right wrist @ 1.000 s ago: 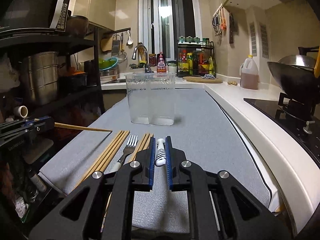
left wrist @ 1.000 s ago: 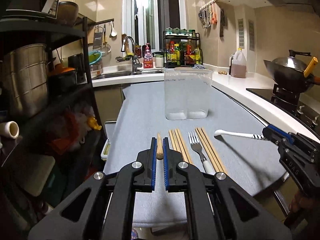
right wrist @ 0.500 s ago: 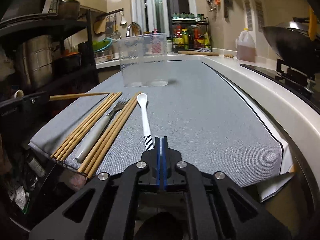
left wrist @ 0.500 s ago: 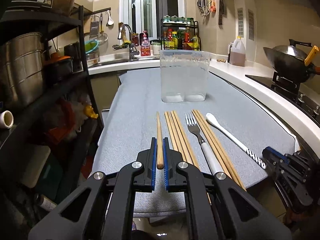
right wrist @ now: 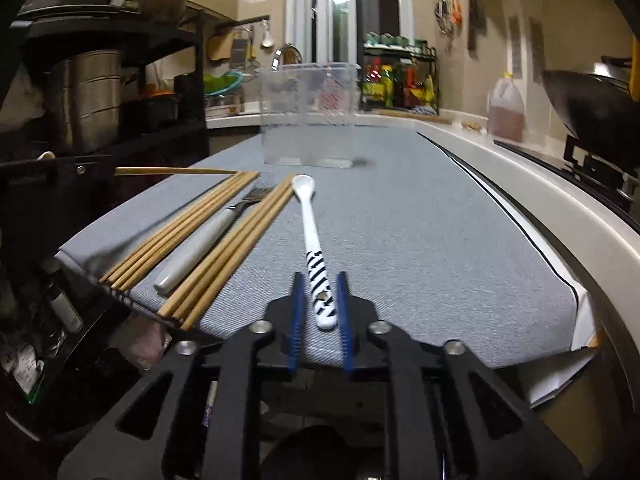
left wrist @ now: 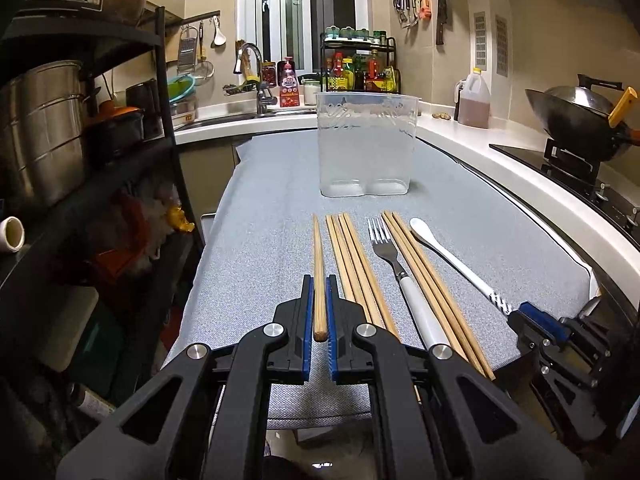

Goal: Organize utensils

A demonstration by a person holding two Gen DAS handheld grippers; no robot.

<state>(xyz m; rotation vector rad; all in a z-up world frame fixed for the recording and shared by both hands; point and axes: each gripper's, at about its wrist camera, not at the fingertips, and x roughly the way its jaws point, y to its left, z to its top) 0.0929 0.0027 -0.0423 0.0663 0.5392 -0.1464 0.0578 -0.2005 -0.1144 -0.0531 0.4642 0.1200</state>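
On the grey mat lie two bundles of wooden chopsticks, a white-handled fork between them, and a white spoon with a striped handle at the right. Behind them a clear plastic container stands upright. My left gripper is shut on a single chopstick that points toward the container. The right gripper is open at the mat's near edge. The spoon lies flat, its striped handle end between the jaws, with a small gap at the left pad.
A black shelf rack with steel pots stands close on the left. A wok sits on the stove at the right. Along the back counter are an oil jug, a spice rack and the sink tap.
The spoon, held up in the right gripper a second ago, now lies on the mat. The right gripper sank, stood shut behind it, and now has its jaws apart around the handle.
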